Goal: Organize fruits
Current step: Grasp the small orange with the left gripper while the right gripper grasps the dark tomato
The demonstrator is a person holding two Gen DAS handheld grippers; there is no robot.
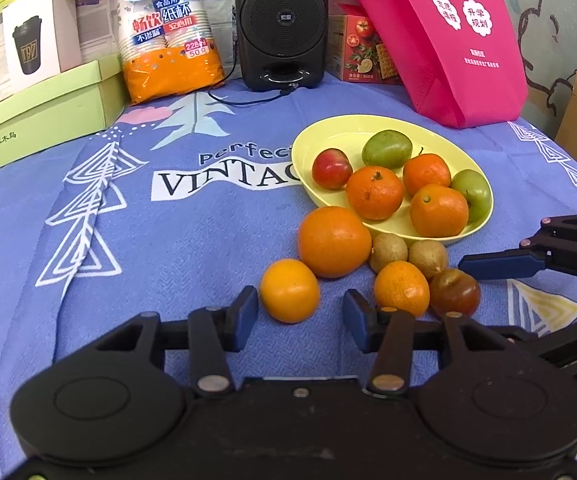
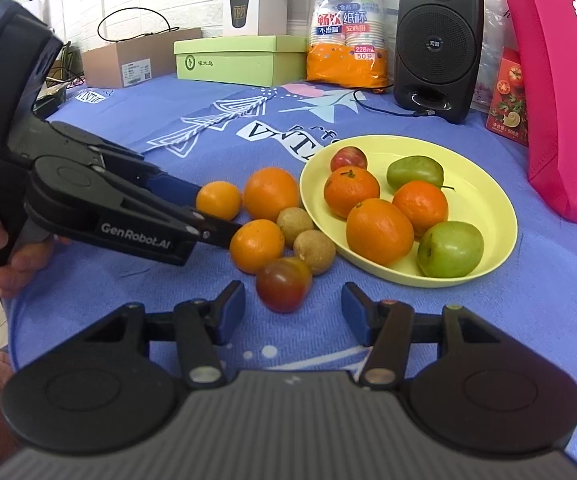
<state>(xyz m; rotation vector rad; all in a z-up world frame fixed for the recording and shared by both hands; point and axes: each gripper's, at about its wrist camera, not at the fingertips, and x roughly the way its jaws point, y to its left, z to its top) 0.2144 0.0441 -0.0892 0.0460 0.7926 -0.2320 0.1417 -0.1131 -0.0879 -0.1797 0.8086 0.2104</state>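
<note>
Fruits are being gathered from the blue cloth (image 1: 176, 240) into the yellow plate (image 1: 328, 136), and six are lying loose in front of it. Nearest in the left wrist view, the left gripper (image 1: 300, 316) is being held with its jaws apart and empty, its blue pads flanking the near side of the small yellow-orange citrus (image 1: 289, 290) without pressing on it. In the right wrist view, the right gripper (image 2: 293, 312) is likewise being held apart and empty, lined up on the dark red tomato (image 2: 283, 285), which is sitting just ahead of the pads.

For a clean pick, each gripper should probably be pushed a little further forward, so that the widest part of the fruit is being squeezed rather than its near curve; a round fruit pinched short of its middle is likely to be squirted away. The tomato looks soft and should be closed on gently.

Crowding is being added just beyond: the orange mandarin (image 2: 256, 245) is touching the tomato, and two brown kiwis (image 2: 314, 251) and the large orange (image 1: 333, 241) are clustered close behind, so neighbours may be nudged. The two grippers are working near one another and should be kept from colliding.

Farther off, the plate is already being filled by six fruits, with bare room left at its far side.
</note>
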